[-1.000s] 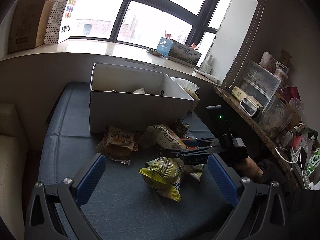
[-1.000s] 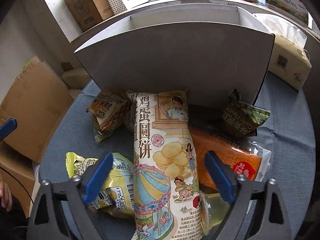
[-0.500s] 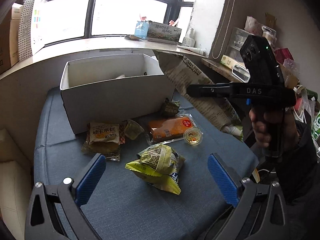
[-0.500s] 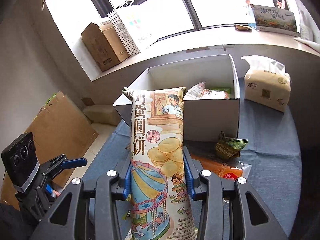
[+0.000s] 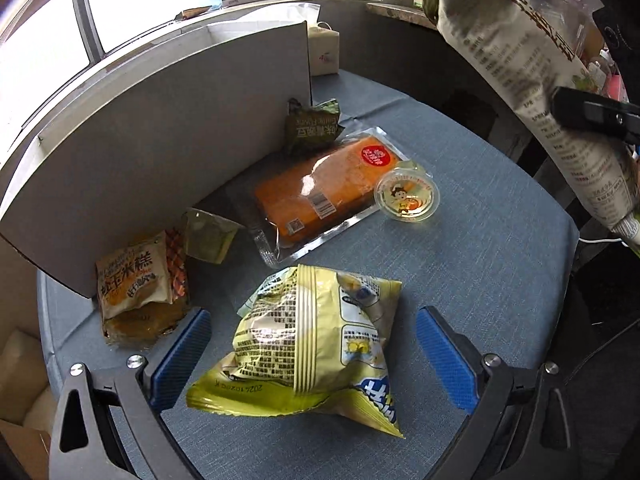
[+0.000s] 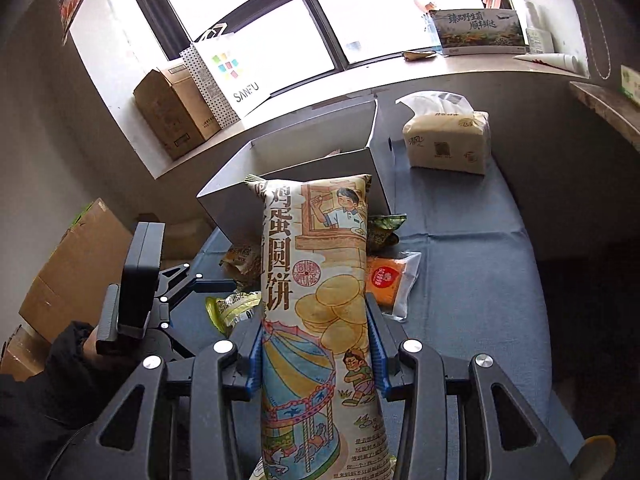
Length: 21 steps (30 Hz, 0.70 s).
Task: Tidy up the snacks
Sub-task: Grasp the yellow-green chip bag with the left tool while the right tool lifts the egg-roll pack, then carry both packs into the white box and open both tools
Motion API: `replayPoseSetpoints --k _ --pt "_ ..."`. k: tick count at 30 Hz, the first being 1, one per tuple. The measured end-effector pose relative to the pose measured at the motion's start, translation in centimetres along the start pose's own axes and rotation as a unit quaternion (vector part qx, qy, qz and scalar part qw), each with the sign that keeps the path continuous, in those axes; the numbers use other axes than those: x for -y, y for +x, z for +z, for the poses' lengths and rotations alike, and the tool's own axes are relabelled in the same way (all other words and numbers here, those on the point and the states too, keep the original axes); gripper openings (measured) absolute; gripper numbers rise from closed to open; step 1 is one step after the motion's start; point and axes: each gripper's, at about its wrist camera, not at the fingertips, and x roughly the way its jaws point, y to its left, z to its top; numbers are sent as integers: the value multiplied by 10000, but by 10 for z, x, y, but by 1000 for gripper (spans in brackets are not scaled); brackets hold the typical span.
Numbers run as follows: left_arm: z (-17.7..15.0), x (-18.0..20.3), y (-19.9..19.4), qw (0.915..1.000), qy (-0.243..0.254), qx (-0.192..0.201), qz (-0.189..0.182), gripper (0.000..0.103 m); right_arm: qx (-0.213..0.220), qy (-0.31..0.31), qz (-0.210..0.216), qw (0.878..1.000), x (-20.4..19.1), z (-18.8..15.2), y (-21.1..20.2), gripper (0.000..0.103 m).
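My right gripper [image 6: 315, 350] is shut on a long egg-biscuit bag [image 6: 316, 280] and holds it upright in the air, in front of the white box [image 6: 296, 172]. The bag also shows at the upper right of the left wrist view [image 5: 532, 80]. My left gripper [image 5: 312, 356] is open, low over the blue cushion, with a yellow chip bag [image 5: 316, 344] between its fingers. An orange cake pack [image 5: 324, 192], a jelly cup [image 5: 408, 196], a dark green packet [image 5: 314, 126] and a rice-cake packet [image 5: 136, 280] lie by the box wall [image 5: 160, 152].
A tissue pack [image 6: 446, 140] stands on the cushion right of the box. A windowsill behind holds a cardboard box [image 6: 172, 116] and a paper bag [image 6: 224, 76]. A large carton [image 6: 68, 264] stands on the floor at left. A small olive packet [image 5: 208, 236] lies by the box.
My right gripper closed on the egg-biscuit bag and lifted it off the cushion. My left gripper moved down and forward, so the yellow chip bag now lies between its fingers.
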Motion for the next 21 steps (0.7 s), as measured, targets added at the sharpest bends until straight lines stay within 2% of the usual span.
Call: replayPoseSetpoints --k 2,3,4,6,8,13,17,21 --pt "-2 -3 4 10000 -42 -6 58 101 -32 84 -16 10000 6 -4 1 45" --pt "-4 -5 6 9999 -74 -30 66 94 -46 78 -42 9999 6 -5 2 45" --pt "-5 -9 4 9999 -146 6 25 77 -60 55 -60 9999 5 -7 2 45" --pt "-7 -19 -6 9987 -489 156 -69 67 -68 9 -31 10000 4 -7 3 45" --pt "-12 -27 -21 9964 -732 420 -38 62 -73 -13 -12 10000 2 -7 5 45" --pt "-22 -46 -70 9865 -1122 1190 -73 60 -111 -72 -43 9999 -3 -7 13 45" --pt "-24 -68 -108 9710 -1487 1874 -31 60 -1 -224 25 9997 -16 1 15 45" --pt "-13 -88 -138 9575 -1675 2347 116 60 196 -342 75 9992 -30 25 19 45"
